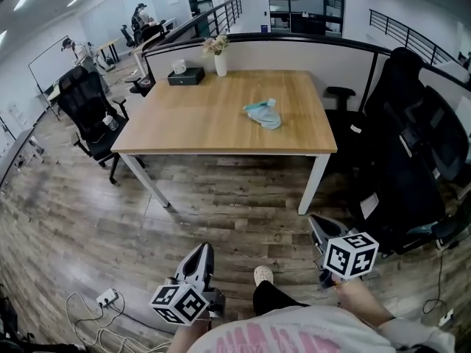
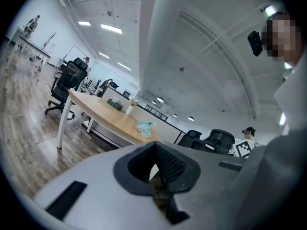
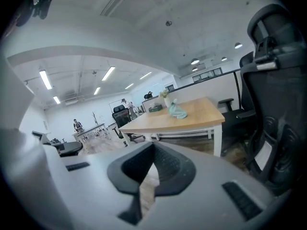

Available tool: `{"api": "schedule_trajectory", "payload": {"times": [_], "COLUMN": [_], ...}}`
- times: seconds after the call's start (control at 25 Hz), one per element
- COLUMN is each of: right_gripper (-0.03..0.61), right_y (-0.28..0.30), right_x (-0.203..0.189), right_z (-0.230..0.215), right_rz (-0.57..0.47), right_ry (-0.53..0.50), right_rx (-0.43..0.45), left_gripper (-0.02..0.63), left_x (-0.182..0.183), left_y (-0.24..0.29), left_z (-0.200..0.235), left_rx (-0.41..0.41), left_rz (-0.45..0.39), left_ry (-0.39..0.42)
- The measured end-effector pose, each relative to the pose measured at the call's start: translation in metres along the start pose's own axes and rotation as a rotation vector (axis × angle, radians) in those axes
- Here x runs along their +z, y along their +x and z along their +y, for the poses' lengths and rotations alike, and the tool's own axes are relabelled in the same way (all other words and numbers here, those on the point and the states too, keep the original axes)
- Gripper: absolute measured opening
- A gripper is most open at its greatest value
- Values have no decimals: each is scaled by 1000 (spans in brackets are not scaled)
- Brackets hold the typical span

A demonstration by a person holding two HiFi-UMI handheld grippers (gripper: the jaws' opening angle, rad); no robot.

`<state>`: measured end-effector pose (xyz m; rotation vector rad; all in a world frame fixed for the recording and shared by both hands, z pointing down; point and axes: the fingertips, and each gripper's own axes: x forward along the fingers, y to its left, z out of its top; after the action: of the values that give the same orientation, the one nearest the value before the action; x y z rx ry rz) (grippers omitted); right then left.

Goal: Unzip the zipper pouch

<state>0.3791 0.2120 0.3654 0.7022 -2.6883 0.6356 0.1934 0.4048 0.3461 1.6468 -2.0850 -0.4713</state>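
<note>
A light teal zipper pouch [image 1: 263, 115] lies crumpled on the wooden table [image 1: 199, 123], right of its middle. It also shows far off in the left gripper view, pouch [image 2: 145, 128], and in the right gripper view, pouch [image 3: 177, 110]. Both grippers hang low over the floor, well short of the table and close to the person's body. My left gripper [image 1: 203, 250] is shut with nothing in it, its pads together [image 2: 156, 169]. My right gripper [image 1: 315, 223] is likewise shut and empty [image 3: 148, 174].
A black tissue box [image 1: 186, 76] and a white vase of flowers [image 1: 220, 61] stand at the table's far edge. Black office chairs sit to the left [image 1: 88, 109] and right [image 1: 412, 160]. A power strip with cables [image 1: 107, 298] lies on the wood floor.
</note>
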Motion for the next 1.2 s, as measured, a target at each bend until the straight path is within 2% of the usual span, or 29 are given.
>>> {"api": "schedule_trajectory", "payload": {"times": [0.4, 0.6, 0.72, 0.88, 1.0, 1.2], "right_gripper": [-3, -3, -3, -3, -3, -3], "right_y": [150, 203, 225, 252, 273, 316], "right_x": [121, 165, 164, 142, 130, 140], "right_z": [-34, -42, -53, -72, -87, -106], "right_rz": [-49, -102, -87, -36, 0, 1], "right_ry": [-61, -67, -53, 21, 79, 137], "right_rx": [60, 91, 80, 61, 36, -39], "left_gripper": [2, 2, 2, 2, 2, 2], "left_x": [91, 109, 101, 84, 82, 91], "left_y": [131, 190, 219, 261, 294, 367], "left_z": [51, 69, 74, 84, 95, 126], "left_rx": [21, -1, -27, -72, -125, -175], "left_rz": [-89, -111, -71, 28, 55, 134], "left_ry": [39, 16, -3, 32, 3, 23]}}
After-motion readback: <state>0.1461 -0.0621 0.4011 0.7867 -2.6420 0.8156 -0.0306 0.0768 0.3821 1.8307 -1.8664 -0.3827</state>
